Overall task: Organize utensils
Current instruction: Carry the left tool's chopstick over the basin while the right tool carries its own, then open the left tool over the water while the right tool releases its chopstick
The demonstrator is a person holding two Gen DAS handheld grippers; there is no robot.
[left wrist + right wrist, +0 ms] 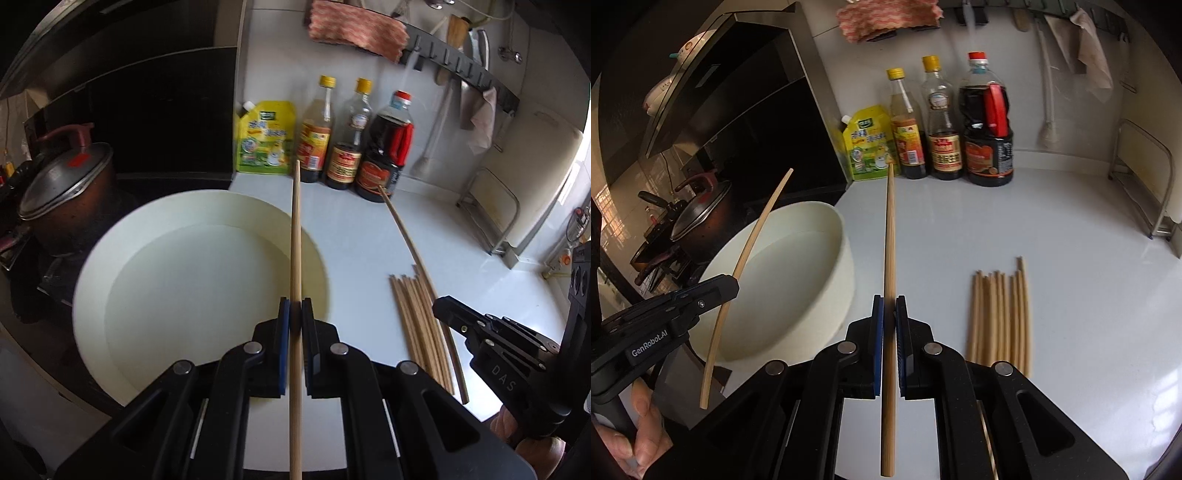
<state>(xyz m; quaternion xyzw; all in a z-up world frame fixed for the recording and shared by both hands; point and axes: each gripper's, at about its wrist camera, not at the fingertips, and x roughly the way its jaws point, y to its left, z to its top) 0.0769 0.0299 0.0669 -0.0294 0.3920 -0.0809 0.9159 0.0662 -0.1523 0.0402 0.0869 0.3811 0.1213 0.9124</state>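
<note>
Both sets of fingers clamped on one chopstick each: left gripper over basin, right gripper above desk. Lower level beside bundle, tips aligned, then release gently

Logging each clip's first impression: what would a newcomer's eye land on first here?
First, the two chopsticks held up in the air: the left claw is shut on one chopstick above the white bowl, and the right claw is shut on another chopstick. Next, the row of loose chopsticks lying on the white counter, right of the bowl, with sauce bottles along the back wall.
</note>
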